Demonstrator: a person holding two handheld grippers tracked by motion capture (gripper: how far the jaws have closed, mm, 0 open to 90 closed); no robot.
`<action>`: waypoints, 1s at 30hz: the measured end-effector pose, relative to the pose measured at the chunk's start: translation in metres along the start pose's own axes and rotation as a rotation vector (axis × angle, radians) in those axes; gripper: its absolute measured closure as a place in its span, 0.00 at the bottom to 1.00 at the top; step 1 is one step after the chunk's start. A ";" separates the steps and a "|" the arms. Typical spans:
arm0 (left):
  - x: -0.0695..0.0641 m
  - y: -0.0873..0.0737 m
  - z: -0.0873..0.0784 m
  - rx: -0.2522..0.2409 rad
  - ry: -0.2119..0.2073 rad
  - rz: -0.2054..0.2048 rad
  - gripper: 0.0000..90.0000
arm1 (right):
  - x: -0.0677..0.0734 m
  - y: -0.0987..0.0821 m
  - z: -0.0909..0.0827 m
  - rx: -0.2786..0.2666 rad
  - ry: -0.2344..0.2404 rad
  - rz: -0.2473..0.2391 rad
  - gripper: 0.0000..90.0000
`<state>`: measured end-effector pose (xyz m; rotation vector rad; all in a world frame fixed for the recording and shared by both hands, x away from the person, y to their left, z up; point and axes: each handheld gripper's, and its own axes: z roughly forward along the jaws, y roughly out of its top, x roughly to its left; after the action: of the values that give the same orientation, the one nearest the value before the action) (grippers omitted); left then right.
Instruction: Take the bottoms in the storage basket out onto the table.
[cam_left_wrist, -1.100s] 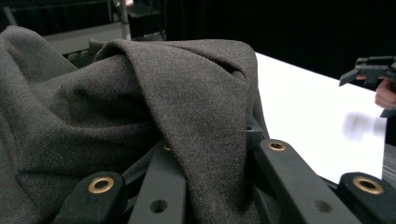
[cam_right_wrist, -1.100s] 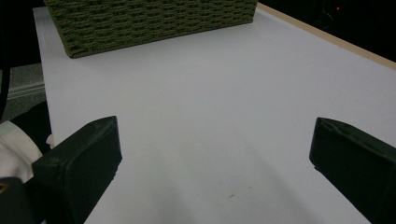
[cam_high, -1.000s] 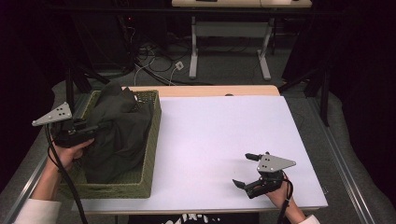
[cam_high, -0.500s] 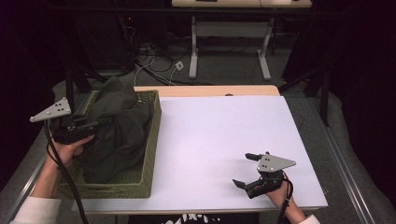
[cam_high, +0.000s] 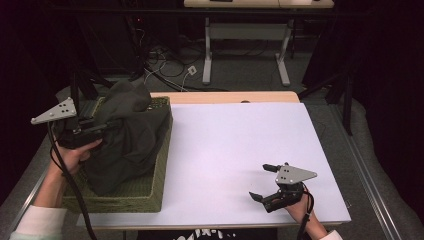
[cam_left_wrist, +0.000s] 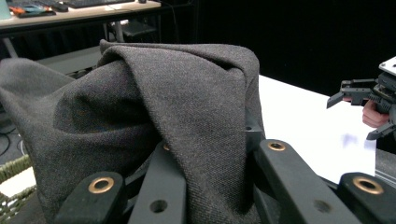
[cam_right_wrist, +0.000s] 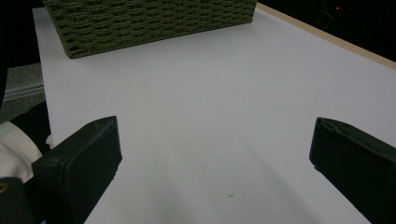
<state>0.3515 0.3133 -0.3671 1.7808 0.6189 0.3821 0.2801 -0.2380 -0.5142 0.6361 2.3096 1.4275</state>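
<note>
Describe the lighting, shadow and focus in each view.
High view: the white table is brightly lit, the room behind dark; the right gripper casts a faint shadow. Left gripper view: the dark cloth is sharp, its weave visible. Right gripper view: the near jaws look soft, the woven basket clearer.

Dark grey cloth (cam_high: 127, 137) (a garment, heavy twill weave up close (cam_left_wrist: 154, 107)) is sitting bunched in the green woven basket (cam_high: 150, 200) at the table's left side. Its upper part is standing raised above the basket rim in a peak, folds draping down from it. Lower part is lying slack on the basket floor, one edge spilling against the right wall.
</note>
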 end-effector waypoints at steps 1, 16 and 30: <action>0.000 0.002 0.000 -0.003 -0.002 0.001 0.88 | 0.000 0.000 0.000 0.000 0.000 0.000 0.02; -0.007 0.021 0.005 -0.017 -0.008 0.030 0.88 | 0.000 0.000 0.000 0.000 0.002 0.000 0.02; -0.015 0.036 0.012 -0.035 -0.021 0.063 0.88 | 0.000 0.000 0.000 -0.002 0.005 -0.005 0.02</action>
<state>0.3541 0.2876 -0.3360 1.7715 0.5390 0.4146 0.2798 -0.2379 -0.5142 0.6259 2.3121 1.4307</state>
